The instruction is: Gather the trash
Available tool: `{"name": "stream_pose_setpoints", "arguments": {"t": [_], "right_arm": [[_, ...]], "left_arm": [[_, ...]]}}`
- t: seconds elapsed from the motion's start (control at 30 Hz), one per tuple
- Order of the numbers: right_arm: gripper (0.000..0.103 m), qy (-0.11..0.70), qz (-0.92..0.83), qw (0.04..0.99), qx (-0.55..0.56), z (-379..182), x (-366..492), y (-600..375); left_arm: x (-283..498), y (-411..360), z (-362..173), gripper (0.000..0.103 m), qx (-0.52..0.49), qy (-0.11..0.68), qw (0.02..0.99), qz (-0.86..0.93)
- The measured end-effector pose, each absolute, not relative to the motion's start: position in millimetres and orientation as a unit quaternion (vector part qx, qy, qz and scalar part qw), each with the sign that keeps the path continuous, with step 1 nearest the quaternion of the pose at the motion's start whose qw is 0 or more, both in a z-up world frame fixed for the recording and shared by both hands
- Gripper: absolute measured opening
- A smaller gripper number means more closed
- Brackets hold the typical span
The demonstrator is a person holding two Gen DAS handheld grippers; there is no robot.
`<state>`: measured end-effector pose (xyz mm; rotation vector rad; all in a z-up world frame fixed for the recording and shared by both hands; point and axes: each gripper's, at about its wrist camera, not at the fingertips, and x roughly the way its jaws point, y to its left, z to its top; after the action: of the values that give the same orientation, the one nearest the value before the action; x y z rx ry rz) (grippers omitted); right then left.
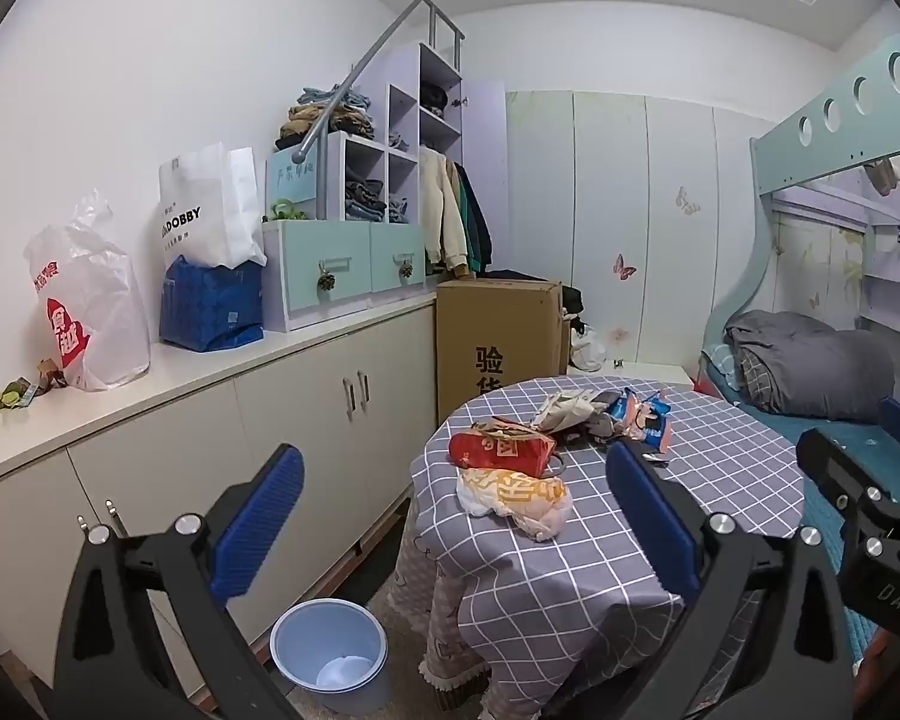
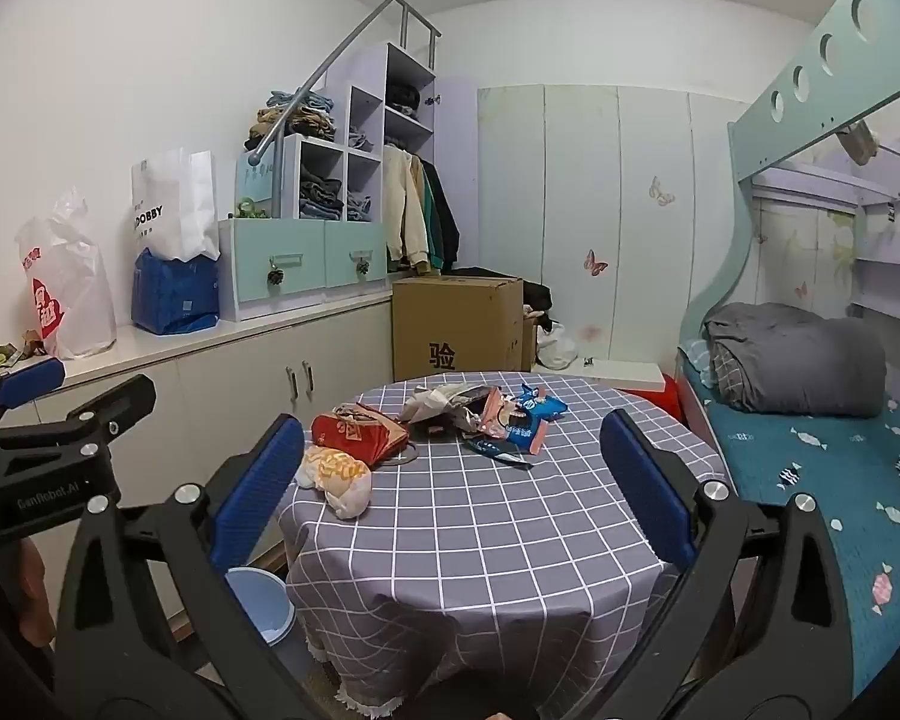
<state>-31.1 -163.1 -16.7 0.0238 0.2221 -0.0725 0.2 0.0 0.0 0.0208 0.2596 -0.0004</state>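
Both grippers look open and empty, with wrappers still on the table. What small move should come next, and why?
Probably ease the left gripper forward toward the white and yellow wrapper, the trash nearest the table edge on its side. Its jaws stand wide with nothing between them, and the blue bin sits on the floor just below, so the carry afterward looks short.

Both wrist cameras looked forward and slightly downward along their own blue fingers, from just short of the round table (image 1: 720, 468). The left view sat further left, catching the blue bin (image 1: 329, 654) at lower centre; in the right view the bin (image 2: 258, 603) hid at lower left. Both shared the table, the wrapper pile (image 2: 486, 414) and the cabinets (image 2: 240, 384).
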Motion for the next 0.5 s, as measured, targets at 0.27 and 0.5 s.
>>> {"name": "stream_pose_setpoints", "arguments": {"t": [0.27, 0.5], "right_arm": [[0.097, 0.106, -0.036, 0.994, 0.014, -15.7, -35.1, -165.4], [0.097, 0.115, -0.034, 0.993, 0.010, -22.5, -32.3, -160.0]], "left_arm": [[0.0, -0.5, 0.1, 0.099, 0.012, 0.129, 0.992, 0.000], [0.4, -0.3, 0.0, 0.099, 0.011, 0.130, 0.991, 0.000]]}}
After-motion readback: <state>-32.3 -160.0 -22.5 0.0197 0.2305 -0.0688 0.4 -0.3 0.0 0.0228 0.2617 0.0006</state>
